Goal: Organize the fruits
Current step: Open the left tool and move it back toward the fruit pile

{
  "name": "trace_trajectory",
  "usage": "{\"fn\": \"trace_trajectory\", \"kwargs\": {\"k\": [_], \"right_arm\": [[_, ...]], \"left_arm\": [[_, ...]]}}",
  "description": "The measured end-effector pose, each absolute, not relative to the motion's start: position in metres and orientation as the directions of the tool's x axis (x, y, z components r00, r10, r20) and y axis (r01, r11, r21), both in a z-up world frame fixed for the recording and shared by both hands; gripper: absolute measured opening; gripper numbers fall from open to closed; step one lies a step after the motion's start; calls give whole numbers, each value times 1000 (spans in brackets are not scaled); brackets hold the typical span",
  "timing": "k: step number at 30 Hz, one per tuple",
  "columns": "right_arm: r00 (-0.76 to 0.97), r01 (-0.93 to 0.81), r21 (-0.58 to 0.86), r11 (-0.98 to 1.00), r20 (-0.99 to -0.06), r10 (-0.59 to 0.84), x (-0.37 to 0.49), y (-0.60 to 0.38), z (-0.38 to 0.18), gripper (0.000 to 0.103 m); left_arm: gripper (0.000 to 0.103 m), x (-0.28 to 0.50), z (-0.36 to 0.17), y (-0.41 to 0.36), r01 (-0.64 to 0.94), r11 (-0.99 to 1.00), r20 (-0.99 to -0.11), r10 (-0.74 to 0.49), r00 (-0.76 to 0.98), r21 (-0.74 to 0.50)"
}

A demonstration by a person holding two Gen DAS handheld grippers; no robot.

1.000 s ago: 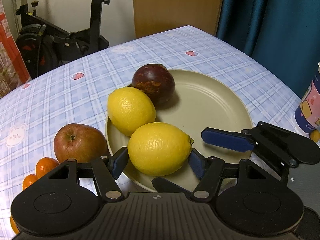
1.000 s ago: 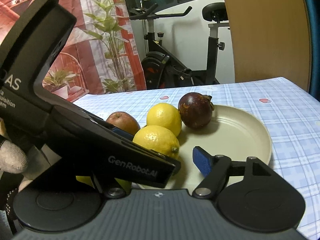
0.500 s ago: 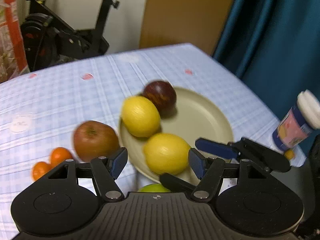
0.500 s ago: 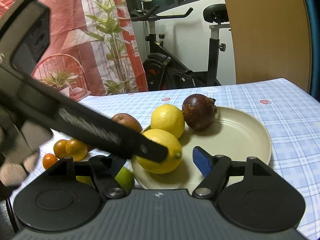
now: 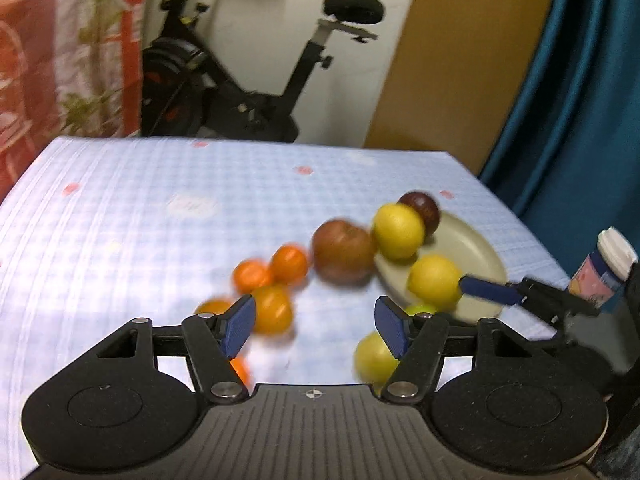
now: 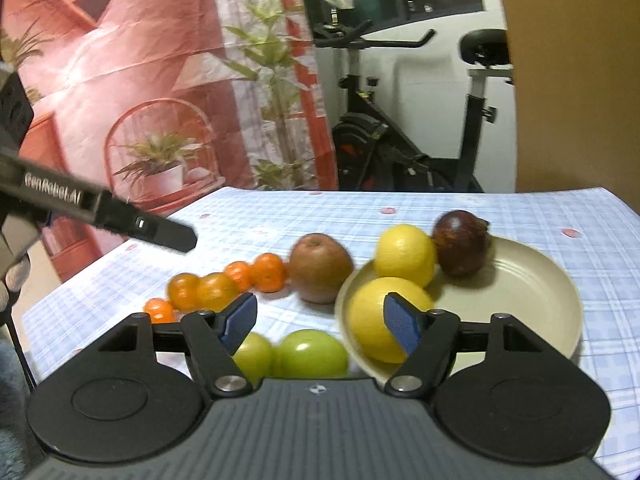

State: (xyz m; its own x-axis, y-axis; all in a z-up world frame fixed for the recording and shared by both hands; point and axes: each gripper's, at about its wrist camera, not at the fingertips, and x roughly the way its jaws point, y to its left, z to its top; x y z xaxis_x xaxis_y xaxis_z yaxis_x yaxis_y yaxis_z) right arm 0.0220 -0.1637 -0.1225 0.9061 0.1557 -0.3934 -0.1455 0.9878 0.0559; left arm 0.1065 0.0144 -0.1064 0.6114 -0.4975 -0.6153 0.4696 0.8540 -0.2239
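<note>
A beige plate (image 6: pixel 532 300) (image 5: pixel 468 248) holds two lemons (image 6: pixel 404 254) (image 5: pixel 398 232) and a dark purple fruit (image 6: pixel 460 242) (image 5: pixel 424 208). A red-brown apple (image 6: pixel 320 266) (image 5: pixel 342 256) lies on the cloth just left of the plate. Several small oranges (image 6: pixel 224 284) (image 5: pixel 276 276) trail further left. Two green fruits (image 6: pixel 296 354) (image 5: pixel 374 354) lie at the near edge. My left gripper (image 5: pixel 314 324) is open and empty, raised above the oranges. My right gripper (image 6: pixel 318 322) is open and empty, low before the plate and green fruits.
The table carries a blue checked cloth (image 5: pixel 160 216). A small bottle with a white cap (image 5: pixel 604 268) stands at the table's right edge. An exercise bike (image 6: pixel 408 136) and a teal curtain (image 5: pixel 580 100) stand beyond the table.
My left gripper has let go of the near lemon on the plate, pulled back and up, and swung left over the oranges. My right gripper has drawn back a little.
</note>
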Motion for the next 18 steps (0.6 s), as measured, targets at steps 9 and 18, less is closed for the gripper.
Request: {"fn": "trace_trajectory", "kwargs": {"k": [9,18], "right_arm": [[837,-263,36,964,-488,247,14,-125,-127,56],[768,-286,65,956,-582,269,21,-114,-145,45]], "left_arm": [[59,68,-126,36,464,866,-625,-468,625,-185],[54,61,-148,38,498,838,-667,-504,549,-224]]}}
